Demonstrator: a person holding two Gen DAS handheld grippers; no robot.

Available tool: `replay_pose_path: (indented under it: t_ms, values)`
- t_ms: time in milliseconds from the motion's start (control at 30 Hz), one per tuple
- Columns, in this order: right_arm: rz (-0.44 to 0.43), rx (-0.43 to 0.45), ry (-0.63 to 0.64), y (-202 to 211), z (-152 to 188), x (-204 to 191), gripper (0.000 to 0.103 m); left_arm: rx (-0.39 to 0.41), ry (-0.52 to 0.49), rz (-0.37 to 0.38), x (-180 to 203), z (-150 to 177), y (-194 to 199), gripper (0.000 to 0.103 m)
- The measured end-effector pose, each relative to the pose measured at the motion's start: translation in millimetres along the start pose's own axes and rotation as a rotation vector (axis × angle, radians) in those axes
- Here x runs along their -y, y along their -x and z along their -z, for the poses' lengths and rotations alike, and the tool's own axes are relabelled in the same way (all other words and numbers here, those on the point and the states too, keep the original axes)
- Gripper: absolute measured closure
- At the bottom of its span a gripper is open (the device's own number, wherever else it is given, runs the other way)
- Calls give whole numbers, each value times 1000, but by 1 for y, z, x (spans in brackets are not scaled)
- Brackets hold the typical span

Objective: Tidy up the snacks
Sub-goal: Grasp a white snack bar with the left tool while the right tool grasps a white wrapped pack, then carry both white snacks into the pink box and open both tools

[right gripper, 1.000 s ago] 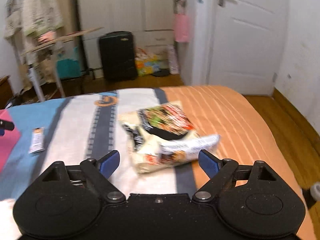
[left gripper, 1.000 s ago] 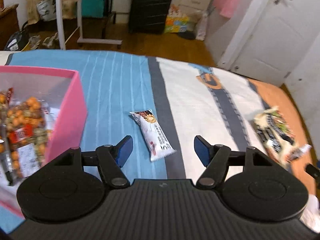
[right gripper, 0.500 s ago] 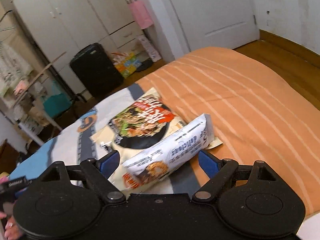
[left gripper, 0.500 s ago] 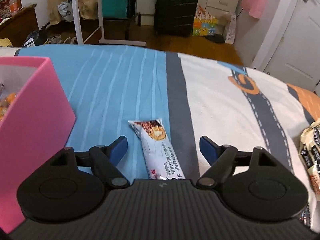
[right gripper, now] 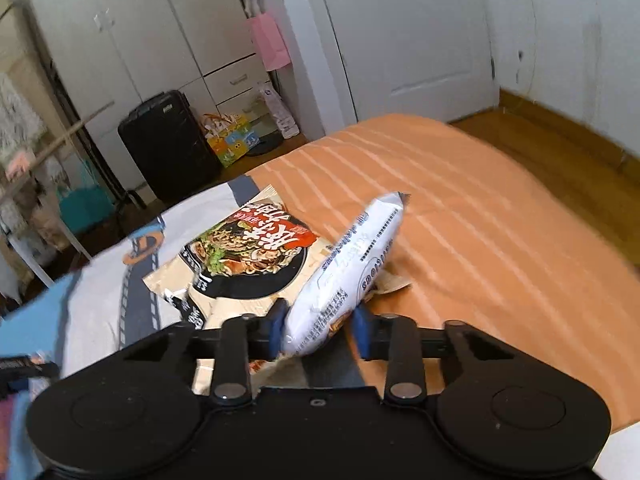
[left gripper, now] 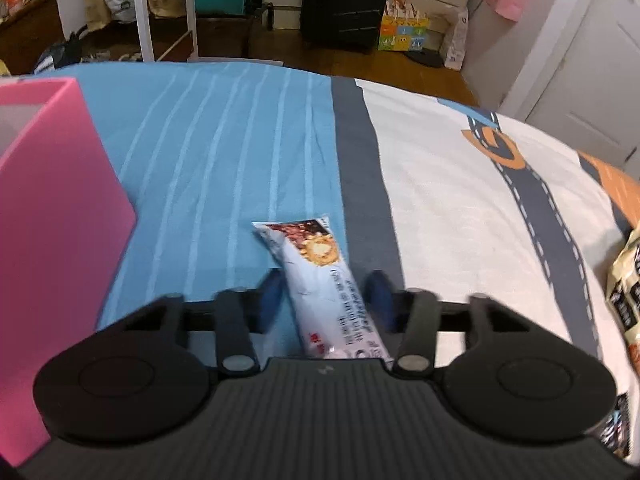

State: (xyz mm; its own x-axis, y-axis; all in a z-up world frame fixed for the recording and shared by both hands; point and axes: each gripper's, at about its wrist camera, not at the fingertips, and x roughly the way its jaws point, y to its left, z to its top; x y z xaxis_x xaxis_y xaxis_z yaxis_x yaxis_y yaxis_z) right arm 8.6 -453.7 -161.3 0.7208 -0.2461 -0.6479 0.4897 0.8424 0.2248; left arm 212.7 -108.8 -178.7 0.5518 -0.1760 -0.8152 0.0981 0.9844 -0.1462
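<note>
In the left wrist view a white snack bar wrapper (left gripper: 320,276) lies on the blue part of the bedspread, its near half between the blue pads of my left gripper (left gripper: 326,300), whose jaws are closing around it with small gaps still showing. The pink storage box (left gripper: 60,216) stands to the left. In the right wrist view my right gripper (right gripper: 320,322) is shut on a white snack packet (right gripper: 344,272), tilted up over a noodle packet (right gripper: 244,260) that lies on the bed.
The bedspread (left gripper: 460,200) has blue, grey, white and orange (right gripper: 480,240) bands. The noodle packet's edge shows at the far right of the left wrist view (left gripper: 628,280). A black suitcase (right gripper: 168,144), a rack and a white door (right gripper: 408,36) stand beyond the bed.
My left gripper moved down over the snack bar and its jaws narrowed around it. My right gripper closed on the white packet and tilted its far end up off the noodle packet.
</note>
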Motion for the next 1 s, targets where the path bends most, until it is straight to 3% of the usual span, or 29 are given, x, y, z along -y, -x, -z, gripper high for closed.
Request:
replay_pose_path:
  t_ms: [100, 300, 400, 667, 800, 1000]
  values:
    - [2, -9, 43, 5, -3, -6, 68, -20, 3, 39, -4, -1, 3, 75]
    - [-20, -56, 129, 22, -6, -26, 68, -67, 65, 103, -13, 1, 15, 76]
    - [-131, -56, 180, 39, -5, -39, 68, -80, 71, 135, -14, 3, 26, 76]
    - [-283, -103, 260, 69, -14, -77, 68, -135, 40, 173, -8, 8, 62, 76]
    - [-350, -155, 304, 82, -18, -101, 68, -128, -20, 146, -5, 12, 89, 76]
    - [-463, -223, 401, 104, 0, -150, 68, -91, -21, 170, -16, 14, 130, 76]
